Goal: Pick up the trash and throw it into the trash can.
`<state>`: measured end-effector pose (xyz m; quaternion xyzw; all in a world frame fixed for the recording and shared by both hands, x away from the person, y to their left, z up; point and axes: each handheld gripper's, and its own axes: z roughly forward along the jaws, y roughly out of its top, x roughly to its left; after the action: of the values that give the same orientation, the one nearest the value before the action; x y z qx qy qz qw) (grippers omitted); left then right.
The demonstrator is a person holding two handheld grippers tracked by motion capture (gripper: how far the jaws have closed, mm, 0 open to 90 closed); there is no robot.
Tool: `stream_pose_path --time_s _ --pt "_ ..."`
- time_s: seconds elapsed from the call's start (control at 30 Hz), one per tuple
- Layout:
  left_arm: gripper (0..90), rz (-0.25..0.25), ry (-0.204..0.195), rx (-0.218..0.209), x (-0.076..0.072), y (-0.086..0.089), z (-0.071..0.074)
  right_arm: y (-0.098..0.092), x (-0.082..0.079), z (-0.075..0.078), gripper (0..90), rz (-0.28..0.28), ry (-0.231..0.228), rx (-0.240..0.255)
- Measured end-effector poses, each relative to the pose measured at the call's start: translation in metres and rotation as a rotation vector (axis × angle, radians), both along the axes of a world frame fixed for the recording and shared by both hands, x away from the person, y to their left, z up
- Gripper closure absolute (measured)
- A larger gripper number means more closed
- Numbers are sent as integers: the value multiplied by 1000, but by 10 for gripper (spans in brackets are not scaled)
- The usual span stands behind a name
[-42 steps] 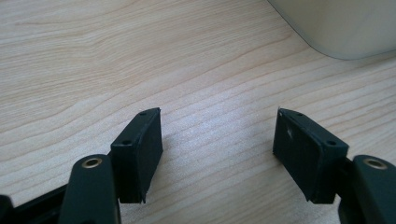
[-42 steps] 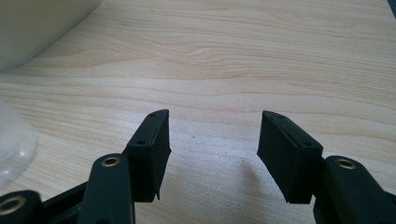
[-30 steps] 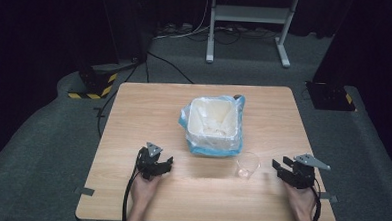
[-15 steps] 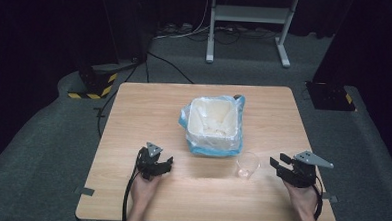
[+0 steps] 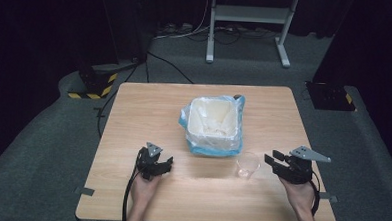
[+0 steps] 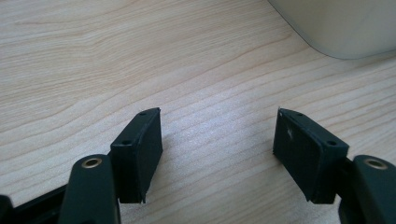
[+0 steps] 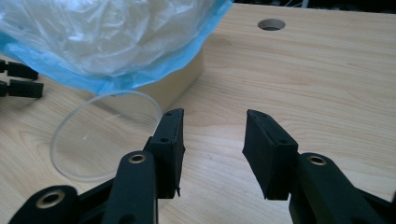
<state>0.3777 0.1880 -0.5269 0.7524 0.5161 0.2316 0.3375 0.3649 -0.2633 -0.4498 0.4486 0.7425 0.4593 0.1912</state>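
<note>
**Two grippers wait by a clear cup and a lined bin**

From the high view, the right gripper (image 5: 277, 159) is held up a little, just to the right of the clear cup (image 5: 247, 166). Its jaws point at the cup and have just been closing, but nothing is between them. The left gripper (image 5: 162, 165) sits low over the wooden table (image 5: 134, 113), well to the left of the cup. The bin (image 5: 214, 125) with its blue plastic bag stands just past the cup, between the two grippers and farther out.

In the left gripper view, the jaws stand wide apart with bare table between them. A corner of the bin (image 6: 345, 25) is ahead on the right.

In the right gripper view, the jaws are apart and grasp nothing. The cup (image 7: 100, 135) stands beside the left jaw, not between them. The bag (image 7: 107, 37) hangs over the bin behind it.
</note>
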Motion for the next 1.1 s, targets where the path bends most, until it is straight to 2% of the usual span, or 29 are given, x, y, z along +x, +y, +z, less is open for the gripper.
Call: stream_pose_path --time_s 0.5,1.1 --pt "323 0 1 -2 0 0 0 21 6 5 628 85 7 16" --pt "323 0 1 0 0 0 0 32 15 -4 729 102 50 0"
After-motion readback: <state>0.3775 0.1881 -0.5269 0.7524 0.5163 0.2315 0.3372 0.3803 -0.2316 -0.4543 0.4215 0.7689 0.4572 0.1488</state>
